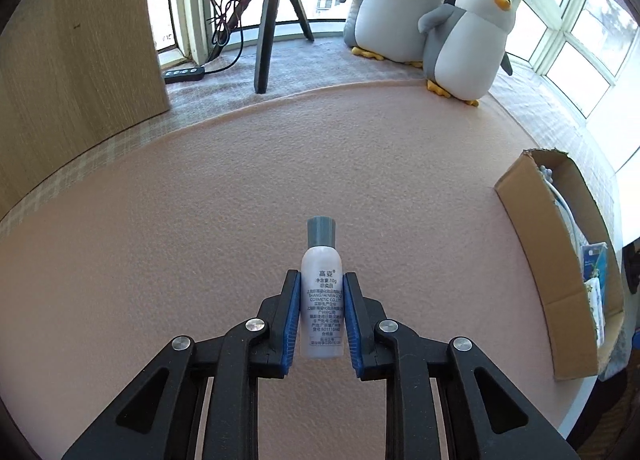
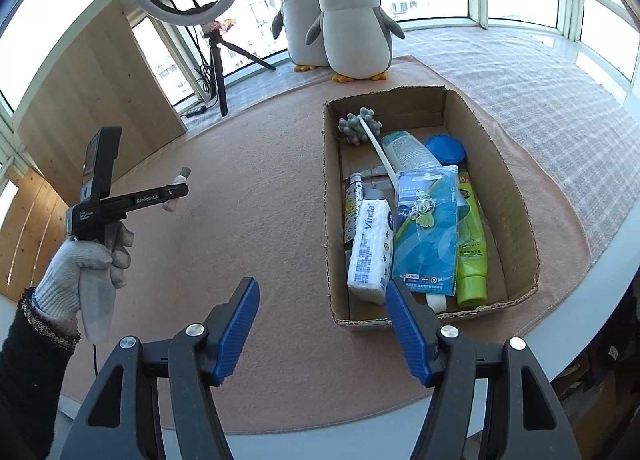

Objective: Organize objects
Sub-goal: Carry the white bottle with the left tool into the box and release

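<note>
Your left gripper [image 1: 321, 314] is clamped on the small bottle [image 1: 322, 300], held in the air above the pink mat [image 1: 200, 200], well left of the cardboard box [image 2: 516, 196]. Your right gripper [image 2: 320, 324] hangs wide apart and empty near the box's front edge. The box already holds tubes, a tissue pack [image 2: 366, 252] and a blue packet [image 2: 428, 236]; no other loose items show on the mat. Judged nearly finished: the bottle remains to be boxed

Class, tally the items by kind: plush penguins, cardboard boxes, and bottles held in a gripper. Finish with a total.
Plush penguins: 2 (large penguin, small penguin)
Cardboard box: 1
Small bottle held in the left gripper: 1
Total: 4
</note>
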`<state>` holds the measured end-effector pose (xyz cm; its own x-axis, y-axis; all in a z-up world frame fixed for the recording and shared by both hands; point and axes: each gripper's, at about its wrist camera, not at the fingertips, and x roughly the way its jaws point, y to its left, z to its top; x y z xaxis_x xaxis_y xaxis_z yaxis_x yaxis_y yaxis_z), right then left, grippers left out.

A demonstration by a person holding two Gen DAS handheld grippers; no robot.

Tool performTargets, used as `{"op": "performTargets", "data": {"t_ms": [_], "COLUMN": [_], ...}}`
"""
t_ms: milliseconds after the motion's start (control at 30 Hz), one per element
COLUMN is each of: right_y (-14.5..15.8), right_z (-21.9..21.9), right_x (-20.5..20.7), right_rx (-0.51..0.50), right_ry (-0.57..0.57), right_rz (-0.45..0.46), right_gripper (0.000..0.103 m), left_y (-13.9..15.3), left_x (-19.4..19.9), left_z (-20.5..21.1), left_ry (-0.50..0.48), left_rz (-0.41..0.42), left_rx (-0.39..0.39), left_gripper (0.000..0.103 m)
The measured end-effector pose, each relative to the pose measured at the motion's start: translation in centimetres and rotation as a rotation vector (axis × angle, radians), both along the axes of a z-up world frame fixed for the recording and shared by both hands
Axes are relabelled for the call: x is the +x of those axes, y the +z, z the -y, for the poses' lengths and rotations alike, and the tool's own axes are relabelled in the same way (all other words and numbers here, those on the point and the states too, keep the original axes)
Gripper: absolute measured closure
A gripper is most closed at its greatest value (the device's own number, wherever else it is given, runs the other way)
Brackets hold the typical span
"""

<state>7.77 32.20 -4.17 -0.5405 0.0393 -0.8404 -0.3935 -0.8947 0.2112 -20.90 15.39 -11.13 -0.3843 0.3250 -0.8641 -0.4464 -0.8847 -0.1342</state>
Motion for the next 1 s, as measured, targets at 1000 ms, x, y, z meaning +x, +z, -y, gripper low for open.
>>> {"op": "performTargets", "data": {"t_ms": [1000], "right_y": [-2.1], "right_z": [-5.1], "right_x": [2.9], "right_rx": [0.030], "right_ry": [-0.115], "right_rz": [0.051], "right_gripper": [0.037], "left_y": [4.4], "left_x": [9.2], "left_z": [-22.6], "left_ry": [-0.379], "left_rz": [-0.003], "left_rx": [0.123], "left_gripper": [0.081]}}
